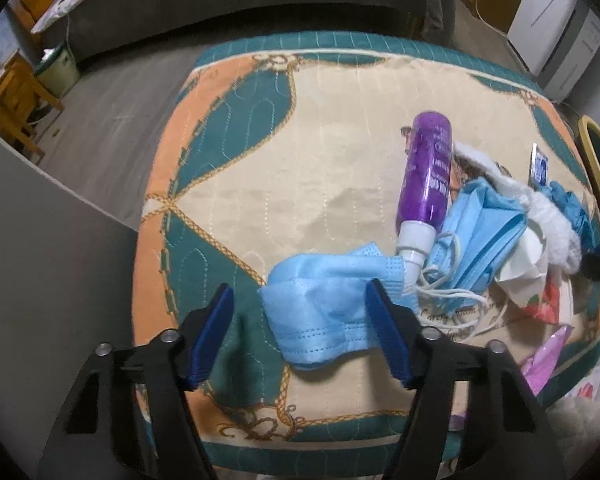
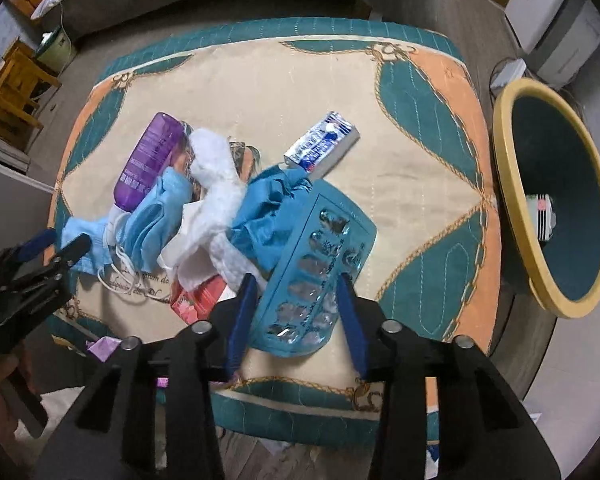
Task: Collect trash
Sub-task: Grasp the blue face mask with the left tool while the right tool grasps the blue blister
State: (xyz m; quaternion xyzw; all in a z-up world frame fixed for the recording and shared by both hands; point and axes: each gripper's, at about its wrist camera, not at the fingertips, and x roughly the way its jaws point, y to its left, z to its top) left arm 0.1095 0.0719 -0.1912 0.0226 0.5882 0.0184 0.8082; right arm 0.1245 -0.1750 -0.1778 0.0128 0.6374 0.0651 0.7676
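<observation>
Trash lies heaped on the quilted mat [image 2: 420,184]: the left gripper [image 1: 302,316] stands open astride a limp, feather-light face mask [image 1: 320,304], best pinched at a fold, while the right gripper [image 2: 296,304] brackets a stiff, slippery blister pack [image 2: 320,272] by its long edges, contact unclear.

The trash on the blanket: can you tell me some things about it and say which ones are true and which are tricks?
1. The purple bottle is lying down. True.
2. The blister pack sits between the right gripper's fingers. True.
3. The bin is completely empty. False: a small item lies inside.
4. The left gripper is around a red mask. False: the face mask is blue.
</observation>
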